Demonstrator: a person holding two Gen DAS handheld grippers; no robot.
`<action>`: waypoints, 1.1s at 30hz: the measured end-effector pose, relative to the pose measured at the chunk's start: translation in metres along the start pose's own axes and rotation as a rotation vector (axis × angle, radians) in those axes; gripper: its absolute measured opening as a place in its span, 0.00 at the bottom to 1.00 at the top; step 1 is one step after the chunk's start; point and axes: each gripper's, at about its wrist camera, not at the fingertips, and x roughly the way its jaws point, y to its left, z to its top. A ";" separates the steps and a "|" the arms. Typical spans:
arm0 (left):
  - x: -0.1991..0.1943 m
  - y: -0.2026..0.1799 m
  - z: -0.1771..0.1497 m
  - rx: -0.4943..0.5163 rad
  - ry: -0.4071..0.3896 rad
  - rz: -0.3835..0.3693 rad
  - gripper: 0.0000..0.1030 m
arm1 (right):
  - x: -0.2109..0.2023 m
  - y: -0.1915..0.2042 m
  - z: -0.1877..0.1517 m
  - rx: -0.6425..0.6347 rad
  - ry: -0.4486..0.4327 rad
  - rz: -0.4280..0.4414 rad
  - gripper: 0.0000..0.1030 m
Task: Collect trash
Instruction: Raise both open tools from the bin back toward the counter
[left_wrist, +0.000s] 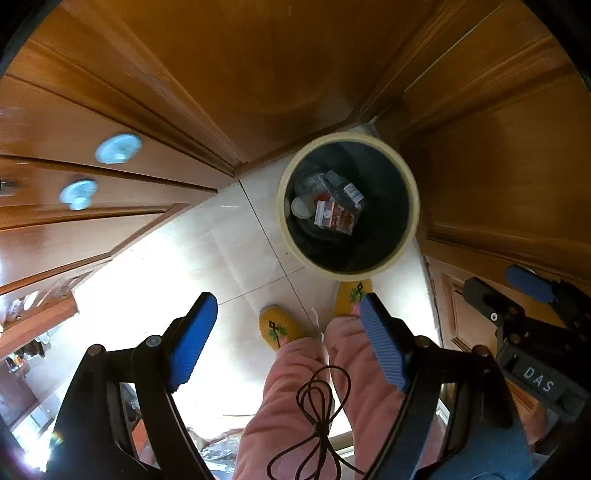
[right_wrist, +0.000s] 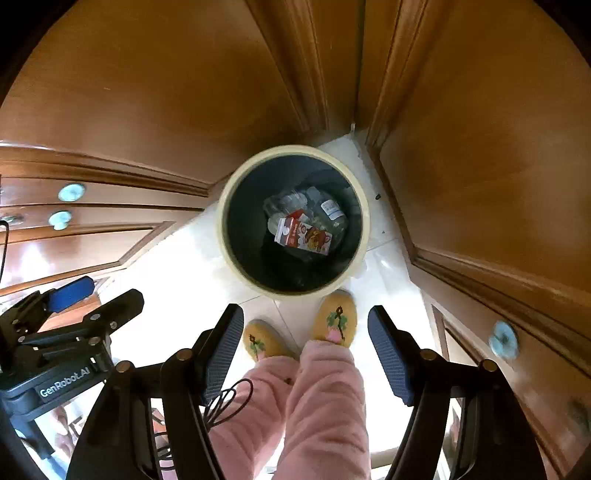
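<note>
**Both claws spread wide above the trash bin**

Left gripper (left_wrist: 286, 339) hangs with its blue pads (left_wrist: 192, 338) far apart and nothing between them. Right gripper (right_wrist: 306, 350) is likewise spread and empty, held just beside it; both look straight down. Below them stand two yellow embroidered slippers (right_wrist: 334, 319) and pink fleece trouser legs (right_wrist: 325, 402), with a black cord (left_wrist: 319, 410) looped across. Just beyond the toes sits a round cream-rimmed trash bin (right_wrist: 225, 236) on pale floor tiles (left_wrist: 207, 236). Inside lie a red-and-white carton (right_wrist: 303, 236) and clear plastic bottles (right_wrist: 328, 214). Wooden cabinets (left_wrist: 229, 74) with pale blue knobs (left_wrist: 118, 147) surround the bin.
</note>
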 end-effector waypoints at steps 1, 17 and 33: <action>-0.013 0.001 -0.003 0.005 -0.009 -0.003 0.75 | -0.013 0.002 -0.004 0.001 -0.006 0.005 0.69; -0.216 0.000 -0.064 0.175 -0.215 -0.042 0.75 | -0.216 0.051 -0.058 -0.012 -0.179 0.056 0.69; -0.411 -0.013 -0.076 0.304 -0.618 -0.085 0.75 | -0.424 0.078 -0.087 -0.019 -0.516 0.047 0.69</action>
